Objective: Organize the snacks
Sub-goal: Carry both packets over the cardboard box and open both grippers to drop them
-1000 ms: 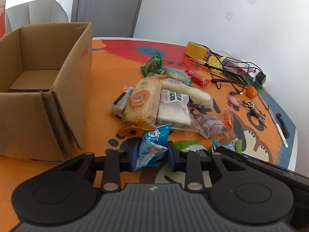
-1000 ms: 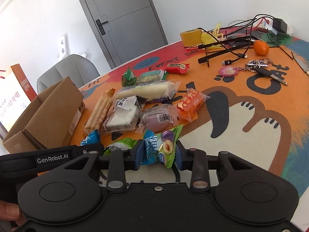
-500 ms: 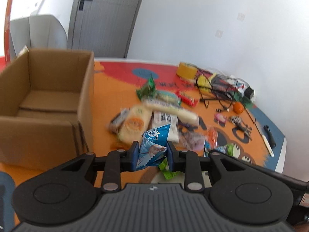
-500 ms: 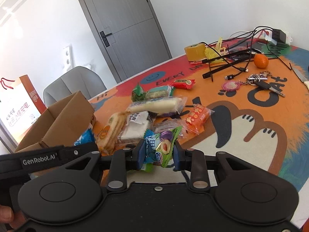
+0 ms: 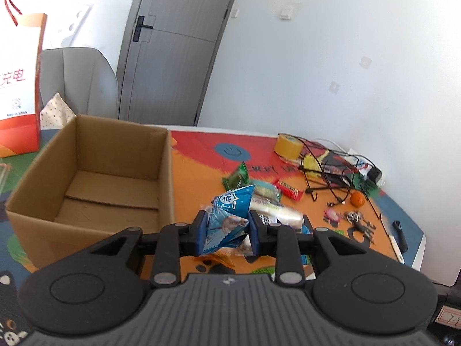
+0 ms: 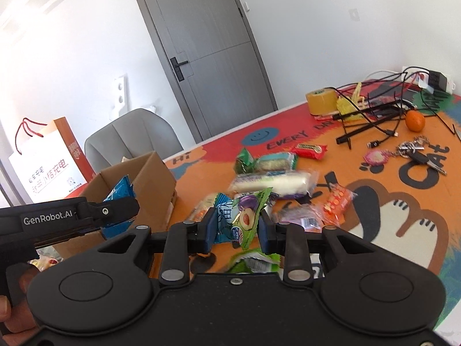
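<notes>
Left wrist: left gripper (image 5: 228,228) pinches crinkled blue packet (image 5: 227,220).

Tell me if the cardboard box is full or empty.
Empty: the box shows a bare floor in the left wrist view. The blue packet sits outside, in the left claw.

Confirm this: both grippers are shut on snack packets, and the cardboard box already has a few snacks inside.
Not quite. The left gripper and right gripper each clamp a packet, but the box holds no snacks: the left wrist view shows only its bare cardboard floor.
</notes>
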### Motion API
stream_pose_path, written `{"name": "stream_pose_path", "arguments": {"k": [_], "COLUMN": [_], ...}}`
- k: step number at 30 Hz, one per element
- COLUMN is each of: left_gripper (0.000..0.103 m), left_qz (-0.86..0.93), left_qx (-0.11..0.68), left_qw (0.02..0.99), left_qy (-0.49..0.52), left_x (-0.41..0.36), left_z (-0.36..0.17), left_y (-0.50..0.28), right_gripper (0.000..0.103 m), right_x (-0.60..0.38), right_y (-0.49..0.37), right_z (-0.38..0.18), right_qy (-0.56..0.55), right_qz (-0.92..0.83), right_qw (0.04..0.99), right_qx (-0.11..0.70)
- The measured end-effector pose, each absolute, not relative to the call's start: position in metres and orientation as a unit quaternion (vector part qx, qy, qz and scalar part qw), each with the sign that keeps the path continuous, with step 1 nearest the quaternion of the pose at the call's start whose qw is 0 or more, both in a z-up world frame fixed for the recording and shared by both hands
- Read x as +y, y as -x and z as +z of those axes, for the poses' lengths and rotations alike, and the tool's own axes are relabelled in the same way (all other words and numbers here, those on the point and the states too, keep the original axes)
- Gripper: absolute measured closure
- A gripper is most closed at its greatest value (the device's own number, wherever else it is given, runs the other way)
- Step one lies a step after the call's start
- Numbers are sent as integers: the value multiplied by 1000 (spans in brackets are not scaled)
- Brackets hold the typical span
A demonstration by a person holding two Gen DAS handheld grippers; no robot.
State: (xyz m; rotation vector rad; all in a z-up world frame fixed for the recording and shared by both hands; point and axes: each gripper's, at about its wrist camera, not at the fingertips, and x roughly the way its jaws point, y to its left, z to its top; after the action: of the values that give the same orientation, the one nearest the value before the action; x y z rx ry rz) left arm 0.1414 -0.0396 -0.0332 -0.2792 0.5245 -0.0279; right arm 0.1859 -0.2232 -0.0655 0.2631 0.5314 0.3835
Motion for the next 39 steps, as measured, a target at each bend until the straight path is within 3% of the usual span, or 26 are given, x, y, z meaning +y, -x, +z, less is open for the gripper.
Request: {"name": "stream_pose_path", "arguments": {"k": [29,32,36,39], "left_gripper": [74,70,55,49], "left_qz": [91,108,119,133], "left_qx": [238,238,232,226], "left_qw": [947,946,944,944], "left_qy": [197,192,200,200], "left_x": [76,81,89,93], "left_z": [-26,-24,-21,-18], "left_y": [-134,-134,-130,-126], "right_gripper": [73,73,73,72], "right_x": [-115,-102,-89,-82], "right_y": [-206,-210,-215,-217], "right_z": [-31,-30,-29,-29], "right_qy": [-101,-99,-100,-105], "right_qz": [276,285,293,297], "right_qw": [928,925,921,918], "right_qx": [231,231,235,240]}}
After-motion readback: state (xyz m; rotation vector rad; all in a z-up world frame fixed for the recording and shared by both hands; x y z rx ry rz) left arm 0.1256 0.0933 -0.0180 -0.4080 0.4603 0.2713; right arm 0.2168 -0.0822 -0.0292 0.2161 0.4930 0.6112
